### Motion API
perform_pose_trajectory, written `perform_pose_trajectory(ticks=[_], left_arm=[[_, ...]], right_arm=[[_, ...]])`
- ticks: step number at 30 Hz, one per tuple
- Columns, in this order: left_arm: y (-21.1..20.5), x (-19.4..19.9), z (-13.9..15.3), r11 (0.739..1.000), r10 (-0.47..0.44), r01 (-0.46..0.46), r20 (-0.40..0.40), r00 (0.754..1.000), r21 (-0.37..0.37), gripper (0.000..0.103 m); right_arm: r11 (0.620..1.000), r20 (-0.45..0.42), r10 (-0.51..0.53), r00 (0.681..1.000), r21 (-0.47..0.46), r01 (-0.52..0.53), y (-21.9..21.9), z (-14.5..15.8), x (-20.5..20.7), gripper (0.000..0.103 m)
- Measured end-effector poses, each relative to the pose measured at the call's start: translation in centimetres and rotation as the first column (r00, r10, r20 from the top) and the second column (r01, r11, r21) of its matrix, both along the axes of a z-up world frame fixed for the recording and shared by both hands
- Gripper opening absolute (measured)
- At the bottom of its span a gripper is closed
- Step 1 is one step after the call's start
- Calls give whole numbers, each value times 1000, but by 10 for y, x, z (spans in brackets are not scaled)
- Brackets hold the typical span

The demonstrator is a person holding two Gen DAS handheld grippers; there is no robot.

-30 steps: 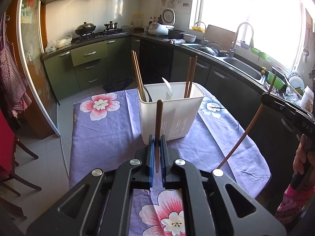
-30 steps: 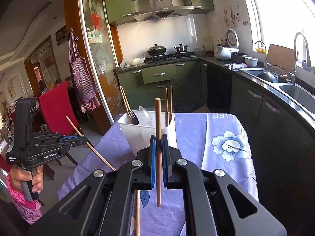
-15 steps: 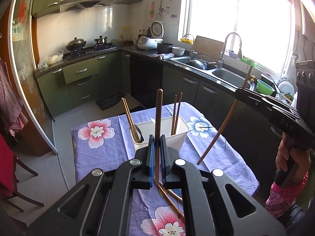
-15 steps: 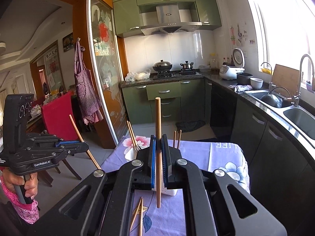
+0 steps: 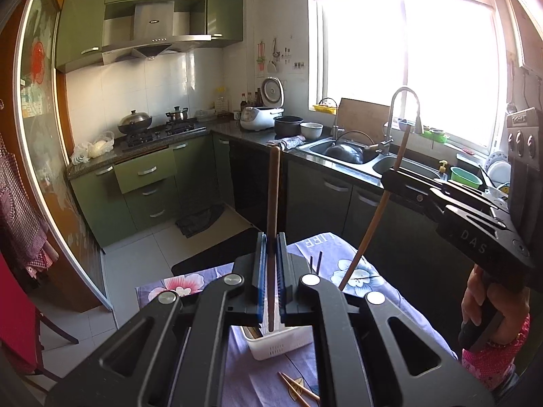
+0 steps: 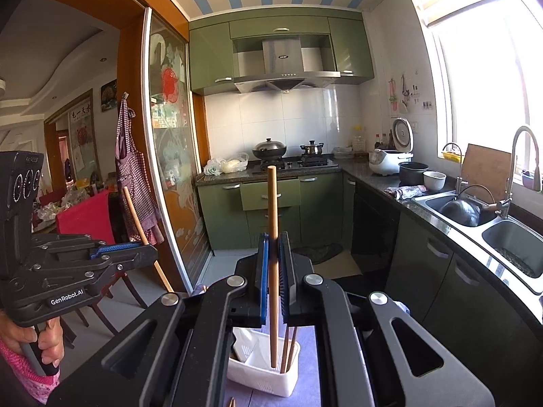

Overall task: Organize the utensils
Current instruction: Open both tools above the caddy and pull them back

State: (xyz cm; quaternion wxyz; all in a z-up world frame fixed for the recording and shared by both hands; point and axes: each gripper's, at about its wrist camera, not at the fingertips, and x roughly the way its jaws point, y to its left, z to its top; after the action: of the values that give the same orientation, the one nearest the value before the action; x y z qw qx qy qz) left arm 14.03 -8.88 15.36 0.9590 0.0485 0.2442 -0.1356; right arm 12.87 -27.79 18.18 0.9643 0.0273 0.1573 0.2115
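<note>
My left gripper (image 5: 270, 237) is shut on a dark brown chopstick (image 5: 273, 196) held upright, high above the white utensil caddy (image 5: 280, 344). My right gripper (image 6: 274, 237) is shut on a lighter wooden chopstick (image 6: 272, 210), also upright, its lower end over the caddy (image 6: 261, 374). The right gripper also shows at the right of the left wrist view (image 5: 390, 178), and the left gripper at the left of the right wrist view (image 6: 149, 254). The caddy holds several chopsticks (image 6: 288, 346) and a white spoon (image 6: 246, 344).
The caddy stands on a table with a purple flowered cloth (image 5: 356, 271). Loose chopsticks (image 5: 298, 390) lie on the cloth in front of it. Green cabinets, a stove (image 5: 159, 132) and a sink (image 5: 342, 152) stand behind. A red chair (image 6: 85, 217) is at the left.
Both grippers have risen well above the table, each still holding its chopstick. The caddy now sits low in both views, under the jaws.
</note>
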Motion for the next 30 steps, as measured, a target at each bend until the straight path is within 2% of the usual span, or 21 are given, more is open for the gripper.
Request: perform_pose_trajectory(ticks=[5, 9, 13, 15, 17, 19, 23, 25, 26, 28, 30], left_arm=[[-1, 36, -36, 999, 35, -35, -69, 997, -2, 6], [0, 50, -71, 999, 43, -41, -150, 988, 17, 6], [3, 55, -94, 999, 52, -48, -222, 974, 25, 6], [7, 55, -100, 998, 60, -54, -242, 968, 31, 8], [9, 54, -104, 998, 66, -60, -251, 966, 33, 19], [11, 53, -105, 997, 77, -70, -252, 965, 38, 27], [15, 39, -101, 997, 72, -71, -247, 966, 14, 31], [18, 26, -103, 997, 75, -77, -247, 966, 0, 37], [19, 19, -108, 996, 82, -85, -256, 963, -2, 38], [17, 8, -125, 996, 80, -86, -302, 950, -8, 38], [16, 1, -152, 996, 69, -84, -376, 924, -24, 38]], right_arm=[[1000, -57, -18, 998, -17, 17, 9, -28, 37, 7], [999, -146, -3, 989, -34, -1, 17, -71, 57, 7], [999, -216, 11, 976, -38, -20, 21, -107, 68, 7], [999, -242, 19, 970, -36, -28, 20, -119, 72, 7], [999, -254, 20, 967, -38, -30, 19, -126, 73, 7], [999, -249, 20, 968, -39, -31, 18, -127, 68, 9], [1000, -211, 21, 977, -10, -23, 4, -119, 40, 11], [1000, -191, 18, 982, 5, -17, -7, -118, 16, 24], [1000, -186, 9, 983, 3, -8, -12, -120, 4, 26], [1000, -186, -17, 982, -10, 16, -24, -130, -20, 26], [999, -207, -46, 977, -19, 43, -36, -147, -42, 26]])
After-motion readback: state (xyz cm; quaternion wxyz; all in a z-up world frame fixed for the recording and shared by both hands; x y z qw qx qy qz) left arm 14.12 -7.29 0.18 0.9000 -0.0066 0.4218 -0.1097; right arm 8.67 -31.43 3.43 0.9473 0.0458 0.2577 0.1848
